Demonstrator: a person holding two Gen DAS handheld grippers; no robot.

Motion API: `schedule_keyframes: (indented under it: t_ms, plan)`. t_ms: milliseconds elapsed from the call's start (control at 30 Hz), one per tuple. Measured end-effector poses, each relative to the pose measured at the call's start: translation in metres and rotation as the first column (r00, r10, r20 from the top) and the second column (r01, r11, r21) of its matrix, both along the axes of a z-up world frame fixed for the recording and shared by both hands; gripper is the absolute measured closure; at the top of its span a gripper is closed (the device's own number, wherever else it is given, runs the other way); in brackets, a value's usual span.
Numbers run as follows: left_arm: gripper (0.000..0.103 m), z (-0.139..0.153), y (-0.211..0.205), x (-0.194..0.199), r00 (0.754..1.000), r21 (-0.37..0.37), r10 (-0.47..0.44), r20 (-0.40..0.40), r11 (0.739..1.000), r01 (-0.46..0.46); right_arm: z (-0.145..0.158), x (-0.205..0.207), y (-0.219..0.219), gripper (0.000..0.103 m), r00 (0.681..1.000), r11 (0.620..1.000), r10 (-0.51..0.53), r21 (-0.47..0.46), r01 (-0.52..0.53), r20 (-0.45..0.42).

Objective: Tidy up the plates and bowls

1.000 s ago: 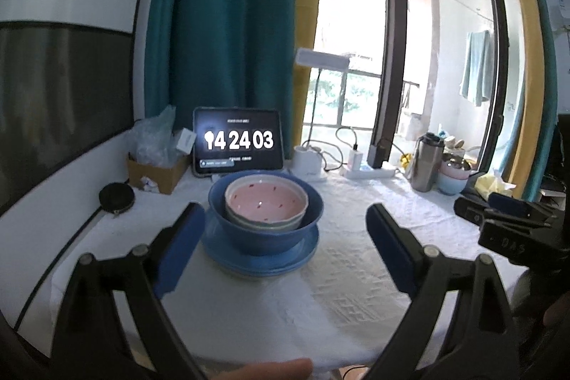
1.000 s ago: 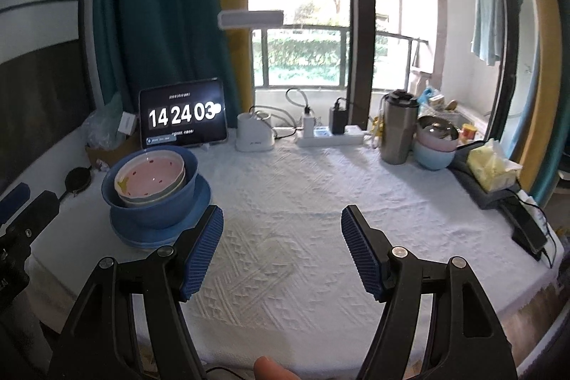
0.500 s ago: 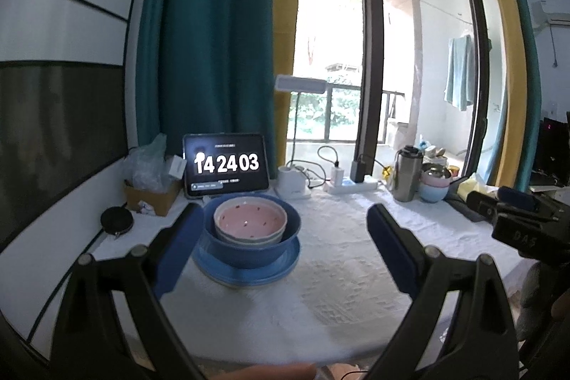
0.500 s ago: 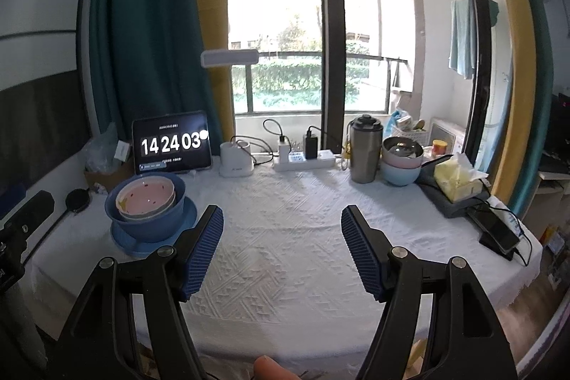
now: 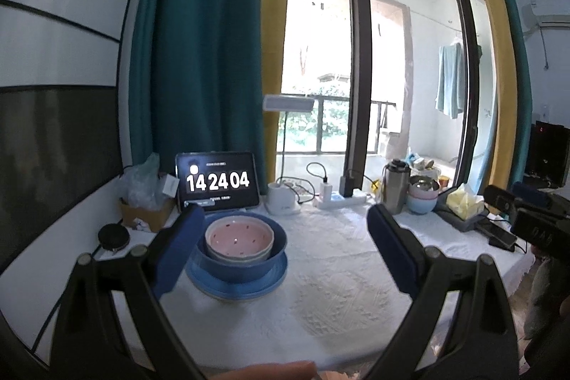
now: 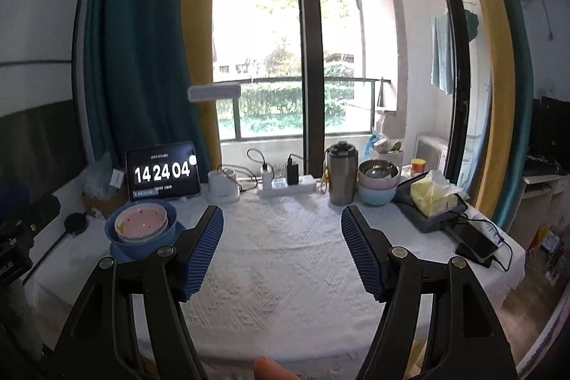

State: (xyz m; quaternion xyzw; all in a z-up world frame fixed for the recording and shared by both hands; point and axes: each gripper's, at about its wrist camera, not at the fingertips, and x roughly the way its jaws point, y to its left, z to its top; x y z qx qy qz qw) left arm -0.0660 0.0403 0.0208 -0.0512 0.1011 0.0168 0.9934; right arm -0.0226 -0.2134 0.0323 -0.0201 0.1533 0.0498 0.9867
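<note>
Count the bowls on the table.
At least 4. A pink bowl is nested in a blue bowl on the blue plate. Near the steel tumbler, a metal bowl tops a pink-and-blue stack; more may hide there.

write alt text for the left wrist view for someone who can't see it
A pink bowl sits nested in a blue bowl on a blue plate on a white-clothed table, framed between the open, empty left gripper. Behind stands a tablet reading 14 24 04.
</note>
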Motion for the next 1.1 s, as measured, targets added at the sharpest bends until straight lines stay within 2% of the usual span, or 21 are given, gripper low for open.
schedule_keyframes:
  t_ms: [233, 1100]
  plan:
    - [0.009, 0.0076, -0.0014, -0.0056, 0.999, 0.007, -0.015, 0.033, 1.0, 0.015, 0.0047, -0.0023, -0.0087, 0.031, 1.0, 1.0, -0.02, 0.016, 0.02, 0.005]
    - [0.009, 0.005, -0.0048, -0.0016, 1.0, -0.009, -0.029, 0.006, 1.0, 0.029, -0.0002, 0.002, -0.0057, 0.031, 1.0, 1.0, -0.02, 0.014, 0.02, -0.016]
